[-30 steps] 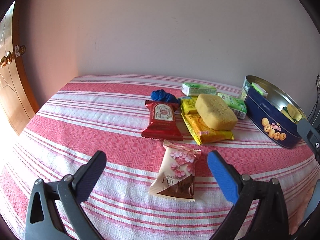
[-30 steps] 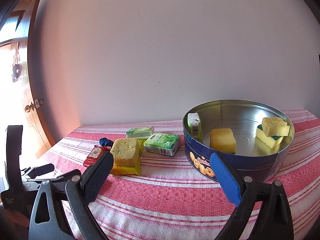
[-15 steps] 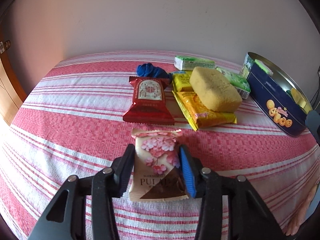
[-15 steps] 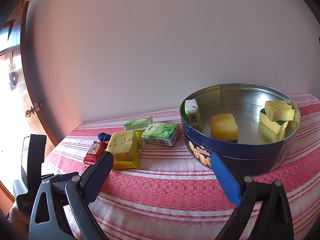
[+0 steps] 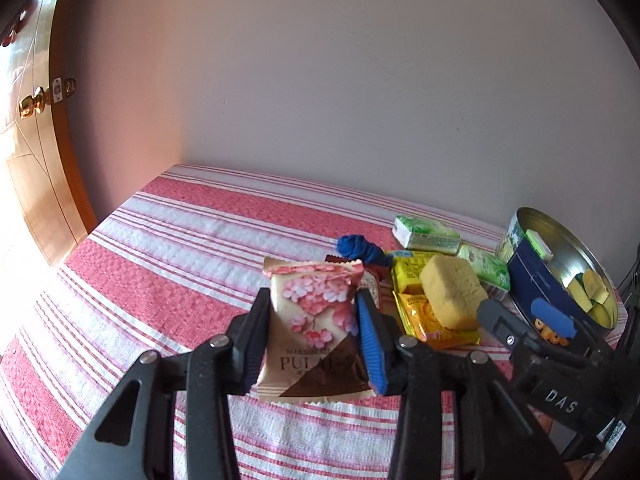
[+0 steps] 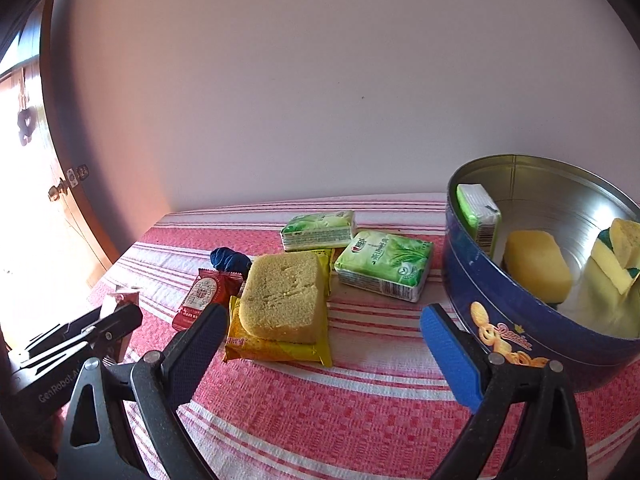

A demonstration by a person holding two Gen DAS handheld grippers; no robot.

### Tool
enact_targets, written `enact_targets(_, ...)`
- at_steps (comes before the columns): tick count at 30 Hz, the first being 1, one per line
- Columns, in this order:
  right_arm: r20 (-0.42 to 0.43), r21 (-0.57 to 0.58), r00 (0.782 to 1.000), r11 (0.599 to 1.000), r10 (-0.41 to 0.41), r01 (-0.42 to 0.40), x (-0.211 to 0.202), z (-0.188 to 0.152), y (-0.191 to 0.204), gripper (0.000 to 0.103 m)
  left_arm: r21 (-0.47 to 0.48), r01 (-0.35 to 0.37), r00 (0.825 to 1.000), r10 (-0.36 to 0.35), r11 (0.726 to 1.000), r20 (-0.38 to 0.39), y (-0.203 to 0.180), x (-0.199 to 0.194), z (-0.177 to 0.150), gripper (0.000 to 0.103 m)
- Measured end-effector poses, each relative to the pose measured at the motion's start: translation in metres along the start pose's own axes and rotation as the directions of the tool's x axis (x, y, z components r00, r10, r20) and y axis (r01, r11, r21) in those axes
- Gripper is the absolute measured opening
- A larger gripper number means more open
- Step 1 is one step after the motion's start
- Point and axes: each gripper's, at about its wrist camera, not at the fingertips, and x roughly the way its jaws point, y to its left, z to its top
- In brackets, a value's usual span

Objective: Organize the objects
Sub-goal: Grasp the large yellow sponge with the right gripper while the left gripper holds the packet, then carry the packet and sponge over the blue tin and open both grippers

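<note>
The cherry-blossom snack packet (image 5: pixel 316 320) is clamped between the pads of the left gripper (image 5: pixel 316 334) and held clear of the pink-striped tablecloth (image 5: pixel 168 264). The right gripper (image 6: pixel 320 350) is spread wide with nothing between its jaws, hovering near the yellow sponge (image 6: pixel 282 294) stacked on yellow packets (image 6: pixel 276 350). The blue cookie tin (image 6: pixel 500 320), with sponges inside, stands to the right.

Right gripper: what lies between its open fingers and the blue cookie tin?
In the right wrist view, only bare striped tablecloth separates the open right gripper from the blue cookie tin; nothing blocks it.
</note>
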Motion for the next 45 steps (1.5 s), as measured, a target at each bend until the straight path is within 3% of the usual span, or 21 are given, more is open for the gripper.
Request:
enact_targets(5, -0.093, -0.044, 0.995, 0.999, -0.027, 0.023, 0.031, 0.005, 0.017, 0.091, -0.026, -0.072, 0.995, 0.074, 0.997, 0.061, -0.003, 0.01, 0.031, 0.041)
enact_targets(7, -0.129, -0.04, 0.991, 0.999, -0.022, 0.017, 0.041, 0.006, 0.017, 0.083, -0.048, -0.061, 0.996, 0.064, 0.997, 0.06, -0.005, 0.017, 0.037, 0.041)
enact_targets(9, -0.172, -0.03, 0.985, 0.999, 0.006, -0.012, 0.049, 0.006, 0.015, 0.06, -0.055, -0.057, 0.996, 0.061, 0.997, 0.06, -0.009, 0.023, 0.038, 0.041)
enact_targets(11, -0.158, 0.005, 0.987, 1.0, 0.027, -0.027, 0.046, 0.006, 0.008, 0.057, -0.034, -0.065, 0.996, 0.067, 0.997, 0.063, -0.012, 0.029, 0.033, 0.041)
enact_targets(15, -0.066, 0.075, 0.993, 0.992, 0.102, -0.097, 0.028, 0.006, -0.009, 0.056, -0.031, -0.046, 0.998, 0.047, 0.998, 0.038, -0.01, 0.041, 0.027, 0.041)
enact_targets(19, 0.085, 0.052, 0.995, 0.997, 0.045, -0.05, -0.004, 0.009, -0.017, 0.056, -0.058, -0.037, 0.997, 0.041, 0.998, 0.059, -0.004, 0.039, 0.025, 0.041)
enact_targets(22, 0.152, 0.056, 0.988, 0.998, -0.007, -0.002, -0.021, 0.011, -0.027, 0.056, -0.057, -0.048, 0.993, 0.054, 0.997, 0.101, -0.007, 0.034, 0.022, 0.041)
enact_targets(29, 0.167, 0.027, 0.984, 0.998, -0.059, 0.055, -0.029, 0.006, -0.031, 0.056, 0.03, -0.076, 0.99, 0.072, 0.997, 0.122, -0.032, 0.036, 0.011, 0.041)
enact_targets(38, 0.235, -0.044, 0.962, 0.987, -0.14, 0.155, -0.045, 0.0, -0.031, 0.056, 0.077, -0.091, 0.987, 0.079, 0.993, 0.141, -0.051, 0.026, -0.003, 0.041)
enact_targets(45, 0.249, -0.052, 0.959, 0.986, -0.139, 0.157, -0.062, -0.006, -0.04, 0.056, 0.113, -0.101, 0.984, 0.082, 0.988, 0.157, -0.063, 0.018, -0.014, 0.041)
